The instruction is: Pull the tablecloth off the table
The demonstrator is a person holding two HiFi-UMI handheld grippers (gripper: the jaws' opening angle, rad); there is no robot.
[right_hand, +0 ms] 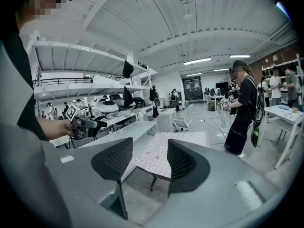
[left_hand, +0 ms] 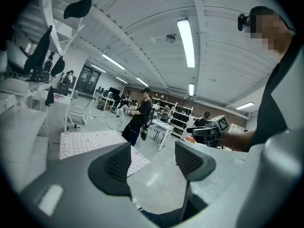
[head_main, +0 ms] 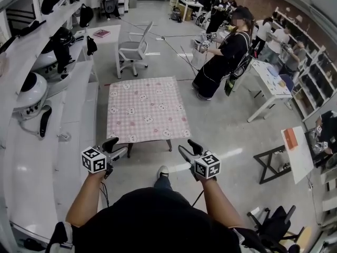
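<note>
Pink checked fabric tablecloth (head_main: 147,108), its printed motifs too small to read, covers a small table (head_main: 129,151) of which only the dark legs show. In the head view it lies just ahead of the left gripper (head_main: 117,146) and right gripper (head_main: 188,148), apart from both.

Left gripper view: jaws apart and empty, tablecloth (left_hand: 85,141) beyond the left jaw.

Right gripper view: jaws apart and empty, tablecloth (right_hand: 159,151) framed between them, farther off.

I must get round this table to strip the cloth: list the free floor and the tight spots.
Free: the floor right of the tablecloth, to the white desk, and the strip along its near edge. Tight: the left side, close against the shelving; the far side, with an office chair and a person in black.
</note>
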